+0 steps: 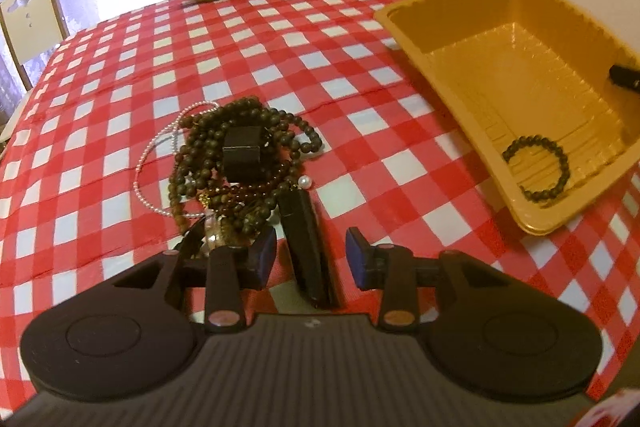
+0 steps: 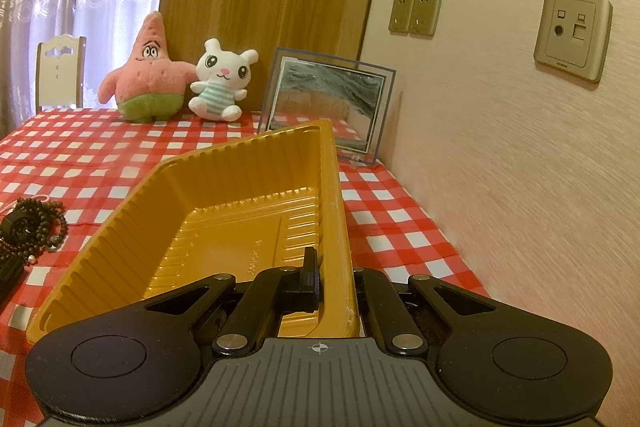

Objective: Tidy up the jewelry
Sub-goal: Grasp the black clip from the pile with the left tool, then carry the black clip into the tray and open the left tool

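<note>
A heap of jewelry (image 1: 228, 163) lies on the checked tablecloth: dark bead strands, a thin pearl chain (image 1: 160, 147) and a black boxy piece (image 1: 240, 151). A black strap-like bar (image 1: 306, 247) reaches from the heap toward me. My left gripper (image 1: 312, 259) hangs low over it, open, with the bar between its fingers and the pads apart from it. The yellow tray (image 1: 516, 11) stands to the right and holds one dark bead bracelet (image 1: 536, 163). My right gripper (image 2: 336, 279) is shut on the yellow tray's (image 2: 120, 239) near right wall.
Two plush toys, a pink star (image 2: 148, 75) and a white bunny (image 2: 222, 83), sit at the table's far edge beside a glass picture frame (image 2: 328, 103). A wall with sockets (image 2: 572, 35) runs close on the right. A white chair (image 2: 60, 71) stands beyond the far left corner.
</note>
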Motion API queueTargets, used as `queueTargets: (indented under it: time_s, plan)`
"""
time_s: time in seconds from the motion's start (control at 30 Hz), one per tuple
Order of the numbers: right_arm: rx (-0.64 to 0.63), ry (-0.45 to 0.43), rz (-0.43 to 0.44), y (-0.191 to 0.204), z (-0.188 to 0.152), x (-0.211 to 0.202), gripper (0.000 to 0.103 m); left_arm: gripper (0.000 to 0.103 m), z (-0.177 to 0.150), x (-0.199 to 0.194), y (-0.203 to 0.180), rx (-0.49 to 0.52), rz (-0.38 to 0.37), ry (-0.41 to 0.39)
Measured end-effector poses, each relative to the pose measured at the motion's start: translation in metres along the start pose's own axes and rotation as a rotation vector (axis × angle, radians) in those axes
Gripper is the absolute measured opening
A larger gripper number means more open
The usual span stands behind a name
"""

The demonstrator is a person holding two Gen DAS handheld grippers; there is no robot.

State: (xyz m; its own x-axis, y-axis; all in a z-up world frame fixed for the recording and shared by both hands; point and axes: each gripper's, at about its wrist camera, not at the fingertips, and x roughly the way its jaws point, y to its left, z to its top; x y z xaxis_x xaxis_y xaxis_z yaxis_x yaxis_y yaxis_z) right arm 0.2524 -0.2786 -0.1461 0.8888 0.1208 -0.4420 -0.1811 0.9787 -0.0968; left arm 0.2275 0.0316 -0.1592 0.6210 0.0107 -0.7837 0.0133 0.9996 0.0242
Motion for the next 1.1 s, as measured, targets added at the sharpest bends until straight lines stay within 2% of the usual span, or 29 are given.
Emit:
queueTargets:
  time_s: [0.2,0.3,0.63,0.93,1.1]
  plan:
    - [0.001,0.001,0.000,0.000,0.000,0.000,0.003,0.027,0.004,0.013,-0.001,0.000,0.012,0.014]
    - [0.002,0.002,-0.001,-0.001,0.000,0.000,0.003,0.020,0.005,0.016,-0.001,0.002,0.009,0.012]
    - [0.002,0.003,0.000,-0.001,-0.001,0.002,0.003,0.019,0.011,0.010,0.000,-0.021,-0.018,0.003]
    - [-0.005,-0.004,0.007,0.003,0.001,0.001,0.003,0.019,0.044,-0.024,-0.013,-0.042,-0.130,-0.104]
    - [-0.008,-0.004,0.008,0.003,0.001,0.001,0.003,0.019,0.067,-0.026,-0.031,-0.036,-0.195,-0.140]
